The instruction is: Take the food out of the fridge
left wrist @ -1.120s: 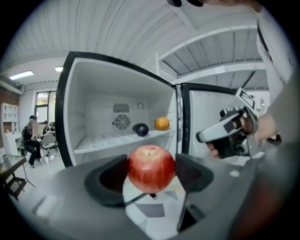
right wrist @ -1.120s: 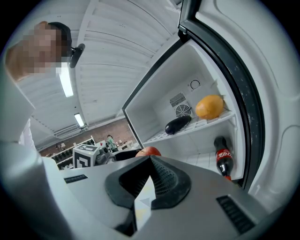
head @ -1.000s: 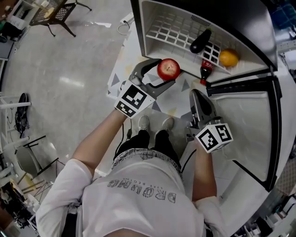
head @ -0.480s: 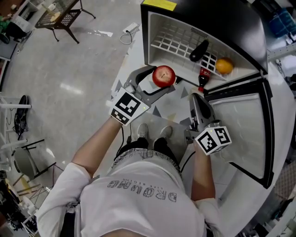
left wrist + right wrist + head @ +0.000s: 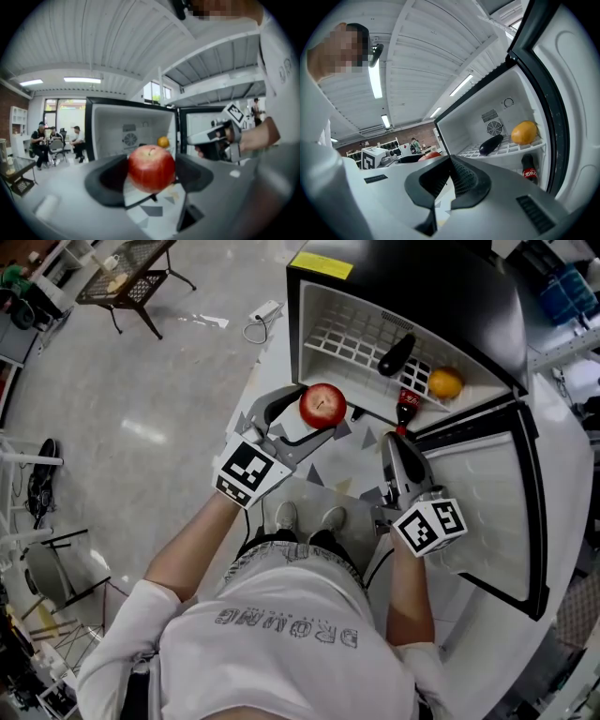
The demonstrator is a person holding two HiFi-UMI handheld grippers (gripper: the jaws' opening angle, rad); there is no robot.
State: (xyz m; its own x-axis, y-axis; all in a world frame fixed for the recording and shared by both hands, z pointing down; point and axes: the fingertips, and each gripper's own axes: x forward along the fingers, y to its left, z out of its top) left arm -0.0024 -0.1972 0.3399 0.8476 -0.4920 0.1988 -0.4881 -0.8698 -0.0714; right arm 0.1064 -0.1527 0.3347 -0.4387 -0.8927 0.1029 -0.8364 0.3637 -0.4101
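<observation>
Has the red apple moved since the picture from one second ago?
Yes, slightly. In the head view the red apple overlapped the lower front edge of the fridge before; now it sits just clear of it, nearer the person.

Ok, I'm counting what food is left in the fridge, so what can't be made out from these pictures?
Space under the shelf: head view, the shelf covers it; left gripper view, the apple blocks it.
Bottle: right gripper view, the body of the right claw cuts off its base; label too small to read.
</observation>
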